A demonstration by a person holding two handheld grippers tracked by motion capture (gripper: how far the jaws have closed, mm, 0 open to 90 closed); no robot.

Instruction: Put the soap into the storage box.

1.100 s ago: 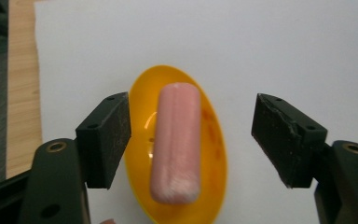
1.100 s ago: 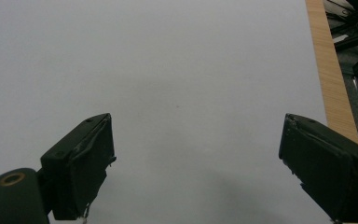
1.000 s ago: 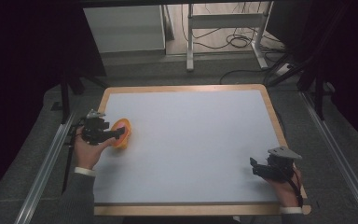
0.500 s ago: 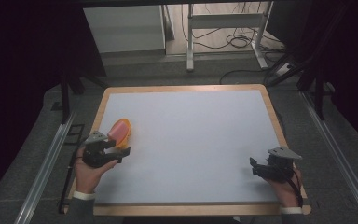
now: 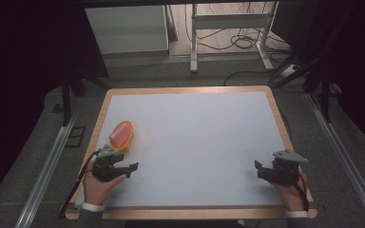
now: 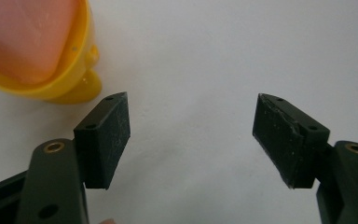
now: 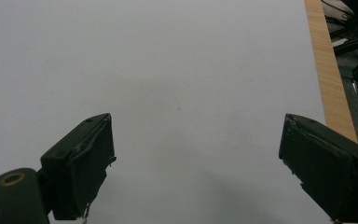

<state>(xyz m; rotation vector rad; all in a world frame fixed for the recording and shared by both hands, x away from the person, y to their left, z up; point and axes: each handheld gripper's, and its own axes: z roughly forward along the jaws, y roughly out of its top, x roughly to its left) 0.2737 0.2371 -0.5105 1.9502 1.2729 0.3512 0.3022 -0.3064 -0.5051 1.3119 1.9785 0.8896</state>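
1. Your left gripper (image 5: 129, 167) sits low at the near left of the table (image 5: 195, 142), in your left hand (image 5: 97, 183). In the left gripper view (image 6: 191, 121) its jaws stand wide apart with nothing but bare white surface between them.
2. Your right gripper (image 5: 261, 170) rests at the near right, in your right hand (image 5: 292, 187), close to the wooden edge. In the right gripper view (image 7: 196, 149) its jaws are spread wide too, with bare table between them.
3. Just beyond your left gripper lies the orange dish (image 5: 122, 136), near the left edge and apart from the jaws. In the left gripper view the dish (image 6: 42, 51) sits up and left of the left jaw, not touching it.
4. A pink block (image 5: 119, 133) lies in the dish; it may be a sponge or soap, the view is too coarse to say.
5. Farther off the white surface runs to the far wooden rim.
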